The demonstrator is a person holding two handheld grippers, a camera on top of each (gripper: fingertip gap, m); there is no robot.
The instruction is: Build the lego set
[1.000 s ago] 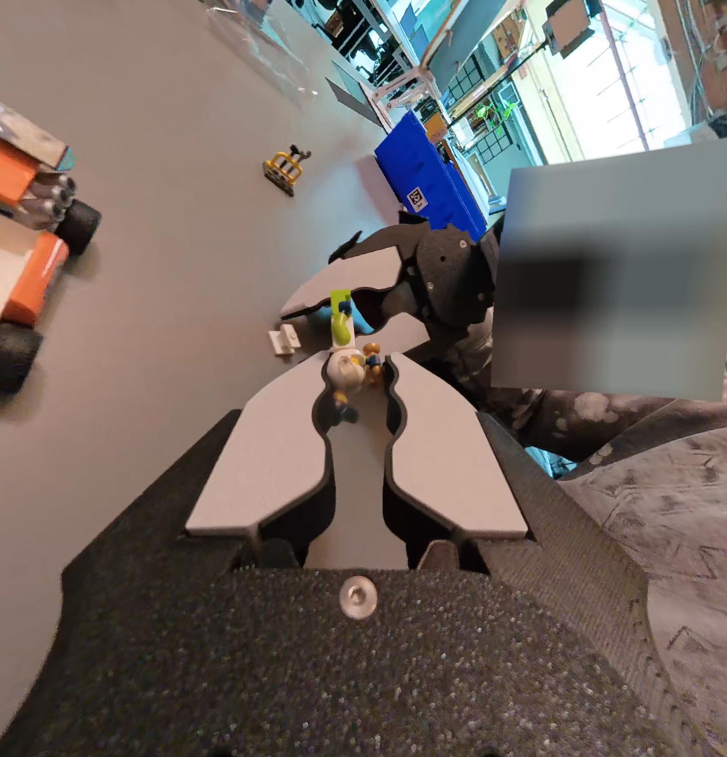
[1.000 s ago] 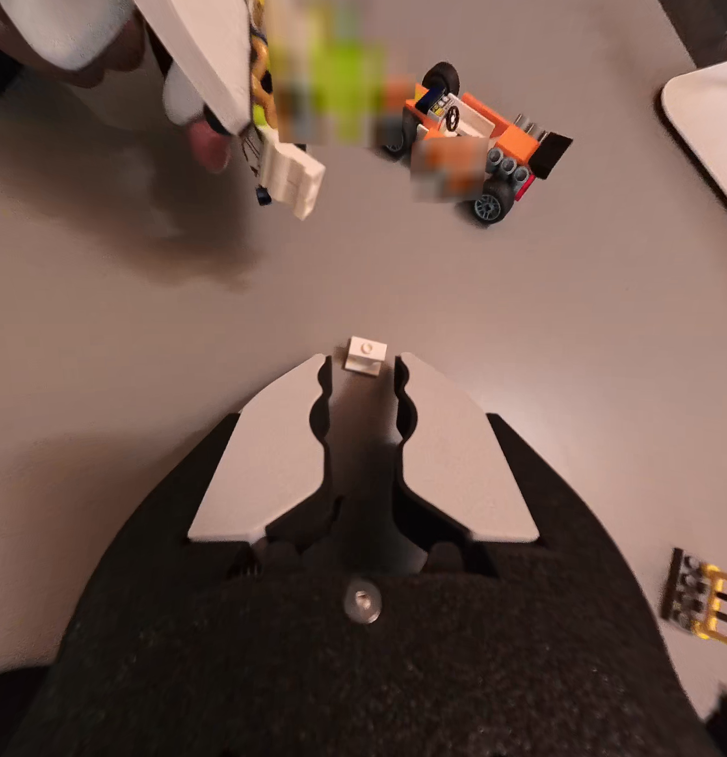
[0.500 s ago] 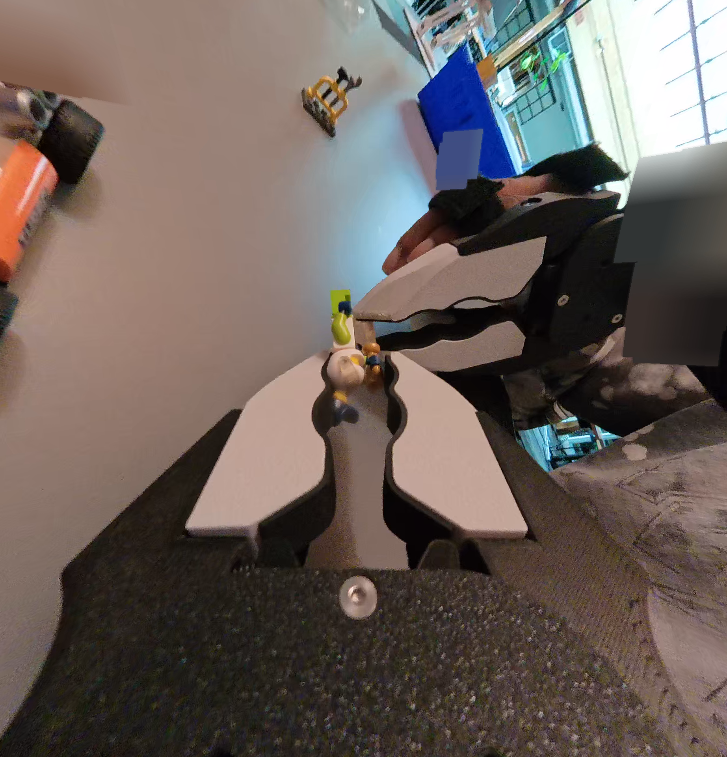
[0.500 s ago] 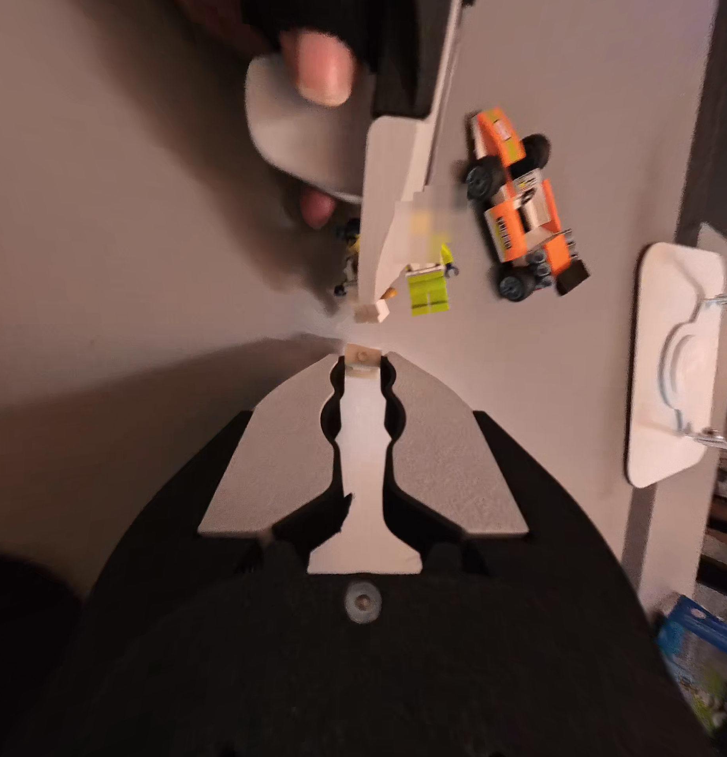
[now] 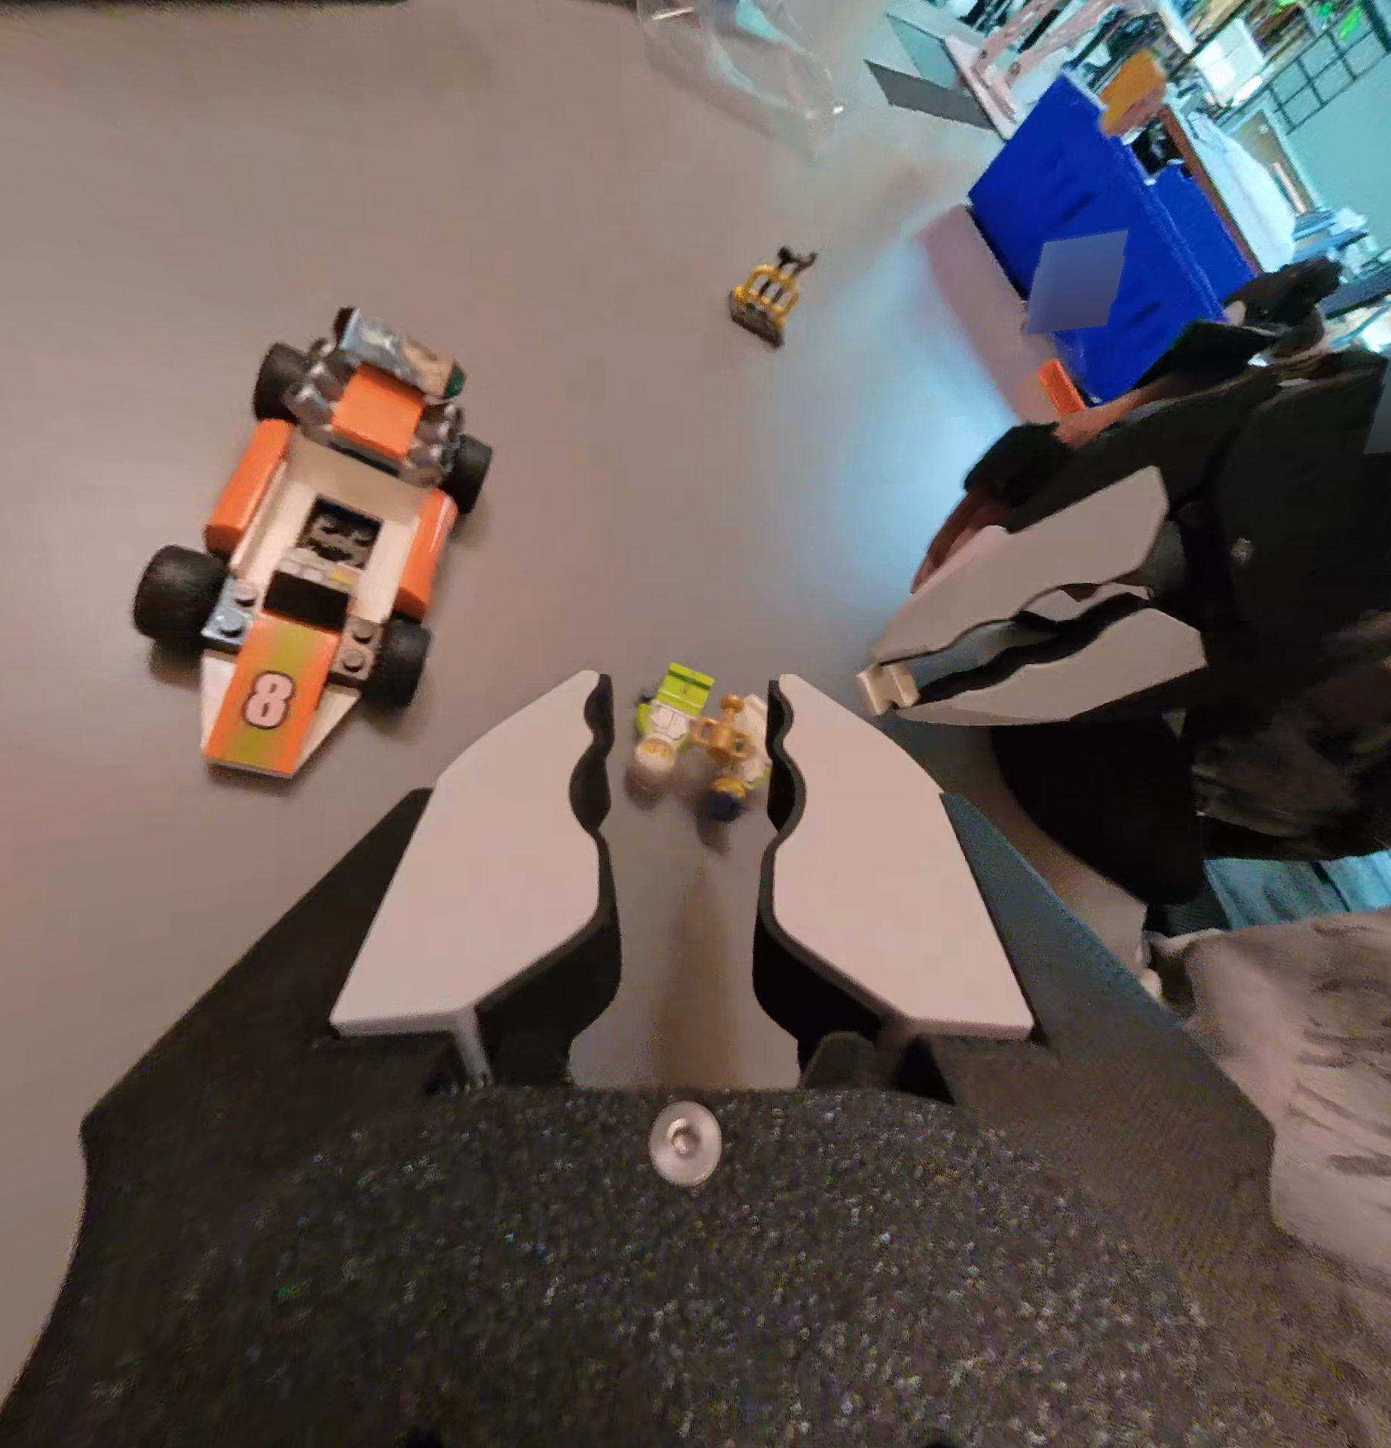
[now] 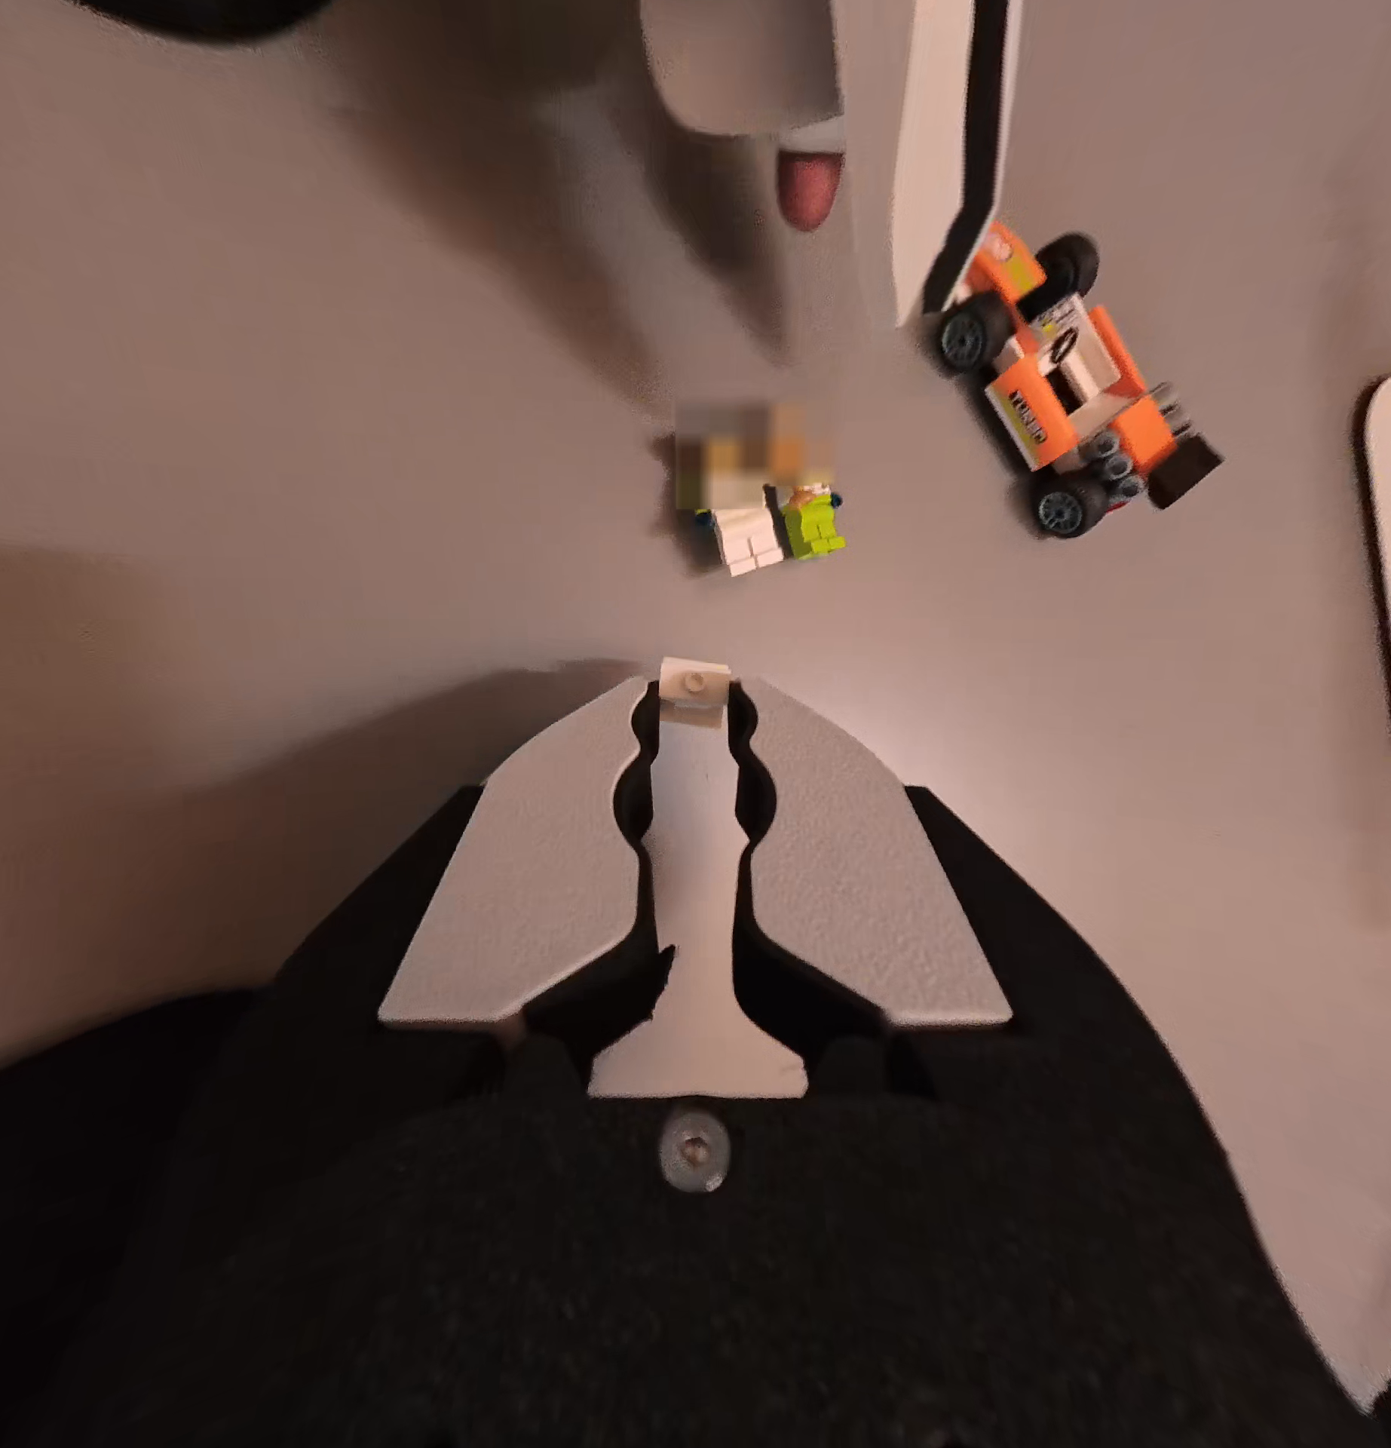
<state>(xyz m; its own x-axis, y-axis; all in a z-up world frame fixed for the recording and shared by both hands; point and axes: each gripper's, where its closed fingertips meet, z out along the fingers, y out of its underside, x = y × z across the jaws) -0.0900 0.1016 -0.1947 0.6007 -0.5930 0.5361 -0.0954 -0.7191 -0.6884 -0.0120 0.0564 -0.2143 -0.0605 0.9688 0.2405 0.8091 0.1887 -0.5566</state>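
The right gripper [image 6: 693,693] has its jaws pinched on a small white plastic brick with one stud [image 6: 693,691], held just above the grey table [image 6: 363,392]. The brick is light, hard and smooth, so I judge it could twist or slip out of a tip grip; squeezing its flat side walls looks safest.

The left gripper [image 5: 686,733] stands with its jaws apart, holding nothing. Between its tips, lying on the table, are two small minifigures [image 5: 696,733], one lime-green and one white, with a little gold trophy piece [image 5: 722,736]. Tangled and tiny, they likely scatter at a nudge.

Farther toward the table's middle sits one orange and white brick-built race car [image 5: 316,548] on four black wheels. Nearer the far edge lies one small yellow caged piece [image 5: 766,302], with one crumpled clear plastic bag [image 5: 743,59] at the edge.
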